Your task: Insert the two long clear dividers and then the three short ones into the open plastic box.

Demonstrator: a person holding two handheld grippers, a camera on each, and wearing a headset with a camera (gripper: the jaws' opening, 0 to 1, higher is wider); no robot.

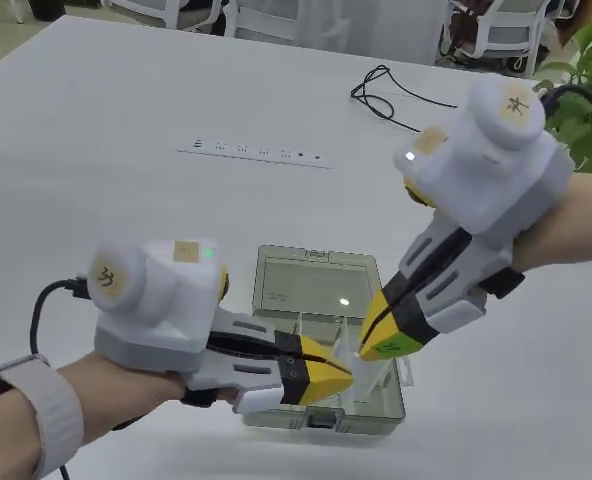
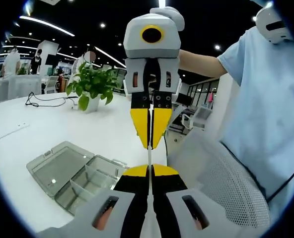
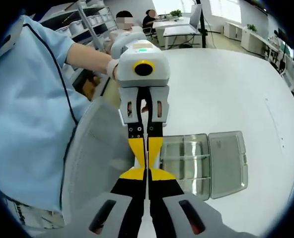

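Apparently left gripper (image 1: 334,378) and right gripper (image 1: 381,347) both clench one clear divider (image 2: 149,157) endwise above the box (image 1: 311,285); light, thin, slippery (probably flexes).

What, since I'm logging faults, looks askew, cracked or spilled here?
Nothing stands out. The plastic box sits flat, lid open; the left gripper and right gripper meet tip to tip, shut on a clear divider.

One clear plastic box with an open lid (image 1: 306,290) is near, on one big white table (image 1: 126,90). There are two white grippers with yellow tips: one left gripper (image 1: 338,378) and one right gripper (image 1: 376,345). There is one thin clear plastic divider (image 2: 149,154). Far away are one black cable (image 1: 386,90), one flat white power strip (image 1: 256,152), and one green leafy plant (image 1: 586,90) on the right.
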